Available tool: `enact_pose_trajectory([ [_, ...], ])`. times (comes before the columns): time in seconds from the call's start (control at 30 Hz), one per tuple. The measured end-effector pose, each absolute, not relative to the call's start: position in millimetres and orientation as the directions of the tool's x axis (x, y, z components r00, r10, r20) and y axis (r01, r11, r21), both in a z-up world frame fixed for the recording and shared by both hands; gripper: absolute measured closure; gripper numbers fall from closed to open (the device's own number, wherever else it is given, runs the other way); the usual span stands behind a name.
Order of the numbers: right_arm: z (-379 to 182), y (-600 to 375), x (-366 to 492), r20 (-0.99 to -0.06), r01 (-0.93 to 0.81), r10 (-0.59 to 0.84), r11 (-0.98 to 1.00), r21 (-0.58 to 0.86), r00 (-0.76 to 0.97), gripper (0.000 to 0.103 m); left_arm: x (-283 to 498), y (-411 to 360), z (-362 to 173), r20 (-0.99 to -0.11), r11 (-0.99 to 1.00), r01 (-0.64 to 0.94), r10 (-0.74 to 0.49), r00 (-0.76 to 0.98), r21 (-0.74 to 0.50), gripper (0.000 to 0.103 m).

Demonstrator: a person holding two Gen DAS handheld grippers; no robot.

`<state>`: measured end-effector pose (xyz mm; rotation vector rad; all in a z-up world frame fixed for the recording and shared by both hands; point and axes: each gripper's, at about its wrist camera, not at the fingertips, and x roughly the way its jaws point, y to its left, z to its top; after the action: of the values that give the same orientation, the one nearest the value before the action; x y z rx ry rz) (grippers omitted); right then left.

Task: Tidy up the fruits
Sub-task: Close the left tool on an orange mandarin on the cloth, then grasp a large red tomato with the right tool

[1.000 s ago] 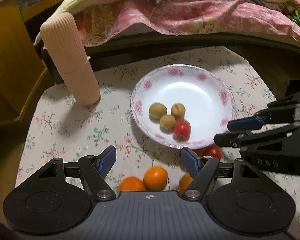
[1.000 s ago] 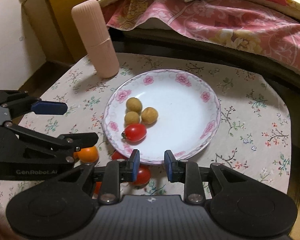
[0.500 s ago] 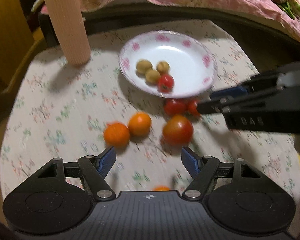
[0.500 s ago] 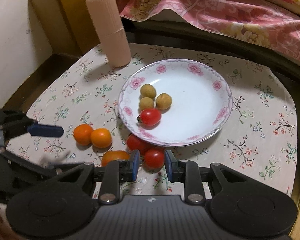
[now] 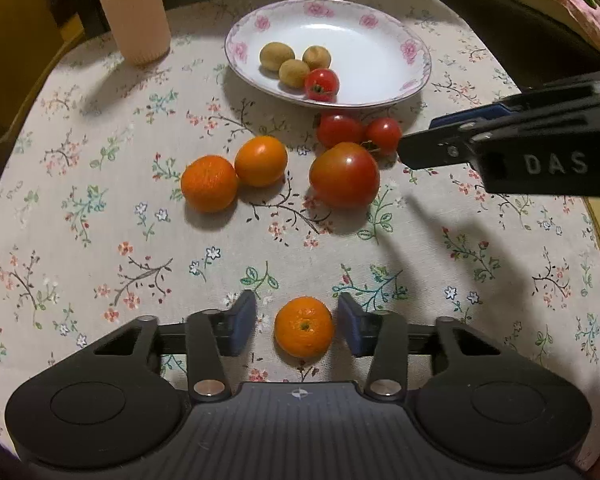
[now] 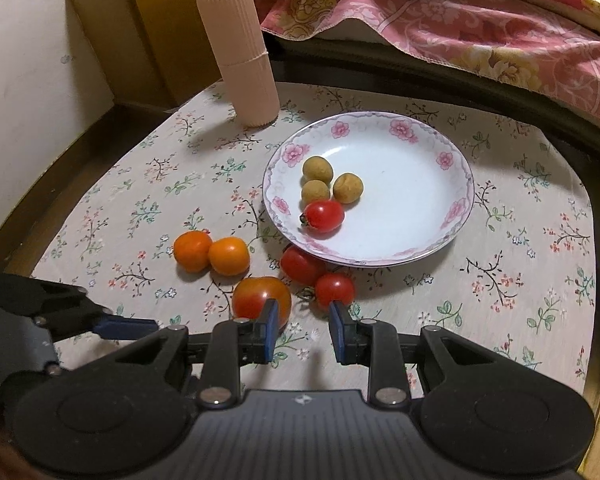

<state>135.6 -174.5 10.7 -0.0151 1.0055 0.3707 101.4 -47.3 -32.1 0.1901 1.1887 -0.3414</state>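
Note:
A white floral plate (image 5: 384, 44) (image 6: 412, 184) holds three tan longans (image 5: 277, 56) and one cherry tomato (image 5: 321, 85) (image 6: 323, 216). On the cloth lie two oranges (image 5: 209, 183) (image 6: 192, 251), a big tomato (image 5: 344, 174) (image 6: 261, 297) and two cherry tomatoes (image 5: 340, 130) (image 6: 334, 289). My left gripper (image 5: 296, 326) is open, with a small orange (image 5: 304, 332) between its fingers, untouched. My right gripper (image 6: 302, 330) is open and empty, just short of the big tomato and a cherry tomato.
A tall ribbed pink cylinder (image 6: 240, 56) (image 5: 130, 12) stands at the table's far left. A floral quilt (image 6: 460, 20) hangs over the bed behind. The flowered tablecloth (image 5: 100, 240) ends at rounded table edges on both sides.
Both grippers have pulled back from the plate toward the table's near side. The small orange has come into view between my left fingers. The fruits have stayed in place.

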Motion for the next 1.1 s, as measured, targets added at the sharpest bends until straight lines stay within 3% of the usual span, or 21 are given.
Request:
enact_pose_trajectory([
  [0.2,10,-173,133,-0.832,-0.302,0.288,0.941,0.154,0.474,0.075,102,-49,-34,-0.931,0.935,0.353,-0.15,0.332,-0.024,0.057],
  [0.3,10,-172,131,-0.833,-0.298,0.283,0.943,0.15,0.475,0.075,99,-50,-32,-0.931,0.935,0.354,-0.157,0.33,-0.032,0.064],
  [0.77,-4,-172,150,-0.85,-0.215,0.328,0.941,0.26,0.411,0.075,100,-44,-31,-0.928,0.938,0.339,-0.182,0.325,-0.065,0.064],
  [0.97,-9,-166,160,-0.839,-0.19,0.375,0.927,0.325,0.394,0.063,102,-47,-33,-0.929,0.934,0.35,-0.193,0.316,-0.075,0.063],
  [1.1,-11,-159,166,-0.834,-0.199,0.398,0.917,0.346,0.383,0.061,103,-46,-34,-0.929,0.932,0.353,-0.196,0.315,-0.078,0.062],
])
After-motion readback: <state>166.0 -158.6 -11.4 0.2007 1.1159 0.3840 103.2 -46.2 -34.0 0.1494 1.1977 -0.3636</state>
